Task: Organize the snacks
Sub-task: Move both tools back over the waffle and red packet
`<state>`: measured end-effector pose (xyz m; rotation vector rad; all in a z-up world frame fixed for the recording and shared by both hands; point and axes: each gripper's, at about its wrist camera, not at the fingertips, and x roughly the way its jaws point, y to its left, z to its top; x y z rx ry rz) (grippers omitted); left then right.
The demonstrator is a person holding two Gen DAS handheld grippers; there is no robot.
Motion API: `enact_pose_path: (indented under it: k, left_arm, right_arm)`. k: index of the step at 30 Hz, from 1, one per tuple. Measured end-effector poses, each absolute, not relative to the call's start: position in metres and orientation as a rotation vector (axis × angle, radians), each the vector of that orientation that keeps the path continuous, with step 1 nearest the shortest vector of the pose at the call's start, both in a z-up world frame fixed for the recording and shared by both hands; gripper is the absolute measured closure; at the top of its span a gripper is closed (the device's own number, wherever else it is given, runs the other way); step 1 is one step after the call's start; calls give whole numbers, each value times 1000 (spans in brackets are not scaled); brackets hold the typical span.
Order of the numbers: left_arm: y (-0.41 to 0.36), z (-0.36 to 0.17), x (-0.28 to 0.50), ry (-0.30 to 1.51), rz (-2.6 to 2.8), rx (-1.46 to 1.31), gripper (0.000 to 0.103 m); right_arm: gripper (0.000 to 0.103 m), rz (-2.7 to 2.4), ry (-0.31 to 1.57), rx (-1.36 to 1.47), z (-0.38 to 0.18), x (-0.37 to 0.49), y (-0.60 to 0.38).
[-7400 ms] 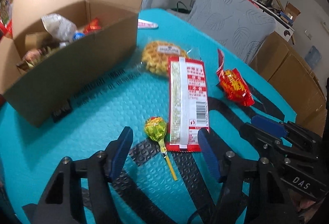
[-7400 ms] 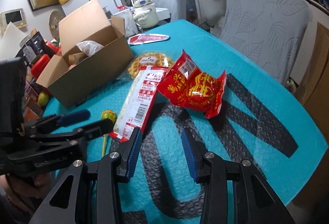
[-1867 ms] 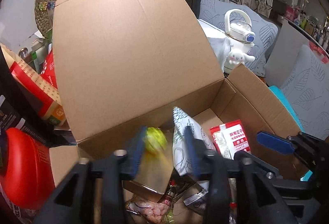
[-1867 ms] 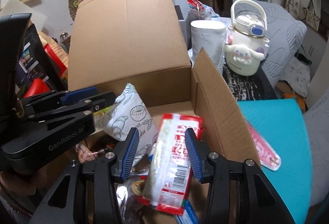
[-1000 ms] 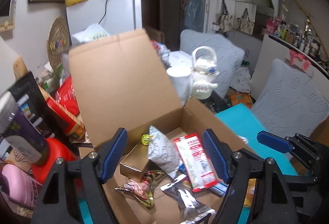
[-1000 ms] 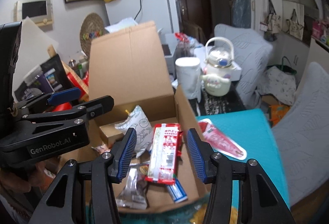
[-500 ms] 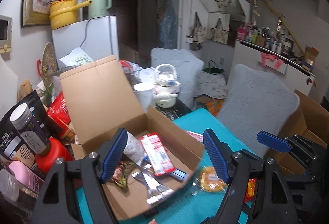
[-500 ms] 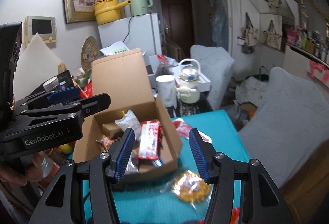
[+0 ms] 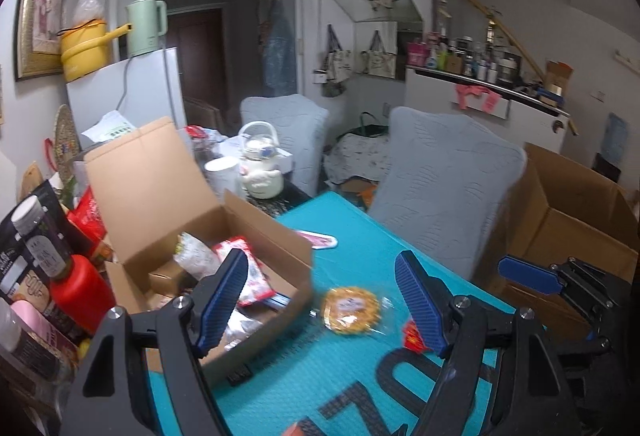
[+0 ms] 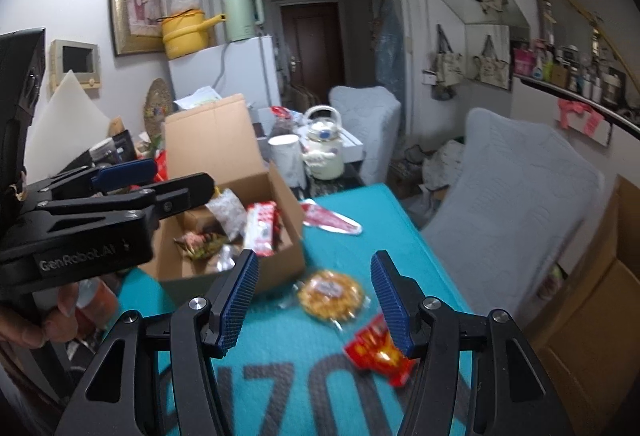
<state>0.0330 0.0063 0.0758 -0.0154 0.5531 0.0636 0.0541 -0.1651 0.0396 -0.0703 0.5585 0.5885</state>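
An open cardboard box [image 9: 276,236] [image 10: 224,152] stands at the left of the teal table mat [image 9: 340,376] [image 10: 280,368]; several snack packets lie inside, among them a red-and-white packet [image 10: 262,222] [image 9: 244,260]. On the mat lie a round yellow waffle packet [image 9: 351,310] [image 10: 330,294], a red snack packet [image 10: 378,352] [image 9: 414,336] and a pink-red flat packet [image 10: 330,222] [image 9: 316,239]. My left gripper [image 9: 320,296] hangs open and empty above the mat. My right gripper [image 10: 314,300] is empty, its jaws opening, high over the waffle.
Bottles and a red container [image 9: 80,300] crowd the left of the box. A white kettle [image 9: 262,172] and a cup [image 9: 222,176] stand behind it. Grey covered chairs [image 9: 448,188] line the table's far side. A large brown carton [image 9: 572,220] sits at the right.
Both grippers have pulled back and away from the box, so the mat with the waffle and the red packet has come into view. The right jaws have widened a little.
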Motion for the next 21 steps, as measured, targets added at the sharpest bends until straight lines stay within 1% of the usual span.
enact_pose_path:
  k: [4,7,10,16,19,21]
  left_arm:
    - [-10,64,24,559,-3,-1,27]
    - [-23,56,23,583,-42,-1,27]
    - [-31,45,23,605,-75,-3,27]
    - [-37,26,22,620,-80,-16,27]
    - [-34,16,24,640,-71,-35,27]
    - [-29,8,27,654,-65,-48,27]
  right_arm:
    - [44,545,572,-59,27,41,-187]
    - [40,520,585,-44,18,37,-199]
    - [39,490,610,-39,8,36,-208]
    - [31,464,670,-7,-15,40,-218]
    - [24,474,717,18,-31,46,-217]
    - [21,473,743,25,-40,51,-216]
